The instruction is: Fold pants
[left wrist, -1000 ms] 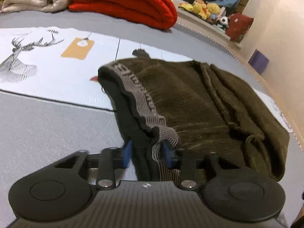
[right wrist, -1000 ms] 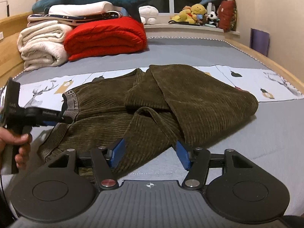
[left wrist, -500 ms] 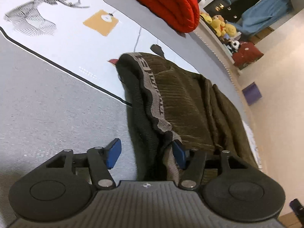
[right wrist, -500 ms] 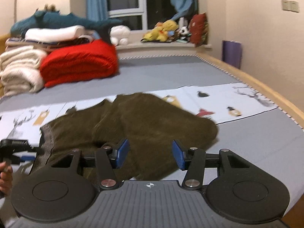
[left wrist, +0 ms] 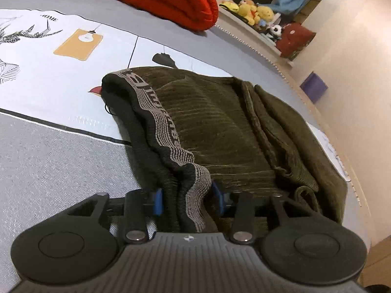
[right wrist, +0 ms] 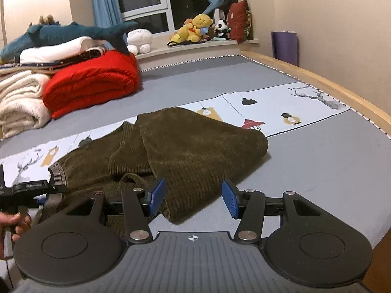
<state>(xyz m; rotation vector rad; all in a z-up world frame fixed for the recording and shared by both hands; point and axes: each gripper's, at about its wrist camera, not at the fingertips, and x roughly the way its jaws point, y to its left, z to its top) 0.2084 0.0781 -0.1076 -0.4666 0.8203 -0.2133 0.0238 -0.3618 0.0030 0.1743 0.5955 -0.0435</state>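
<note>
A: Two grippers we have over the bed [right wrist: 317,161]. What has our left gripper [left wrist: 188,199] got?

B: Its jaws have just been closing, and now they pinch the grey waistband [left wrist: 168,131] of the pants [left wrist: 220,127], bunched up between the blue pads [left wrist: 158,201].

A: And the pants themselves?

B: Dark olive corduroy, lying folded over on the grey sheet and across the printed white strip [right wrist: 281,107], well apart from the red blanket [right wrist: 92,83].

A: Our right gripper [right wrist: 193,199]?

B: Spread wide, nothing between its pads; we hold it just above the nearest edge of the pants
</note>
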